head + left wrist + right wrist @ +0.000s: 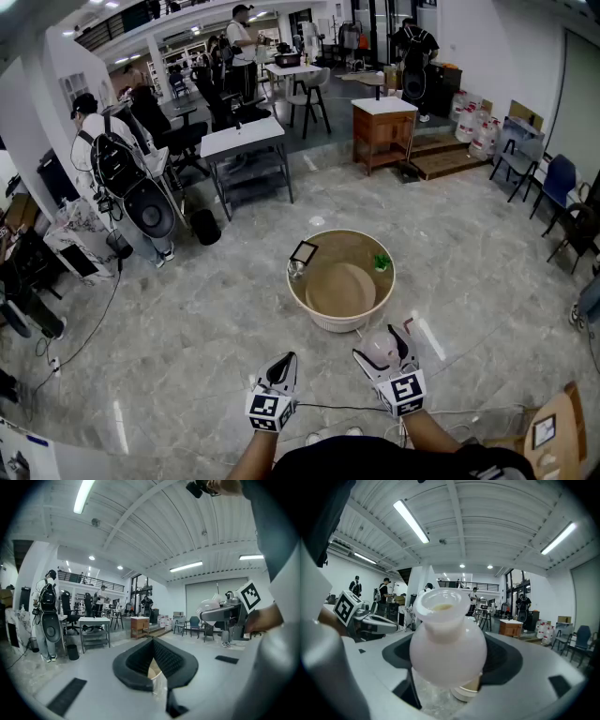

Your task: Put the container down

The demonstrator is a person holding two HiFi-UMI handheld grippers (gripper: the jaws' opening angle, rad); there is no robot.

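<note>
A white, round-bellied container (pixel 378 351) with a wide open neck sits between the jaws of my right gripper (pixel 382 349), held low over the floor just short of a round beige tub (pixel 309 302). In the right gripper view the container (pixel 445 639) fills the middle, and the right gripper (pixel 450 662) has its dark pads pressed on both sides of the belly. My left gripper (pixel 286 360) hangs beside it on the left, jaws together and empty. In the left gripper view the left gripper (pixel 154 660) shows its pads meeting in a V, with the tub rim seen past them.
The tub holds a flat round lid (pixel 340 289), a small black-framed square (pixel 303 252), a glass and a green bit (pixel 382 262). Farther off stand a grey table (pixel 246 141), a wooden cabinet (pixel 382 131), chairs at right and several people. A cable (pixel 89 328) crosses the floor.
</note>
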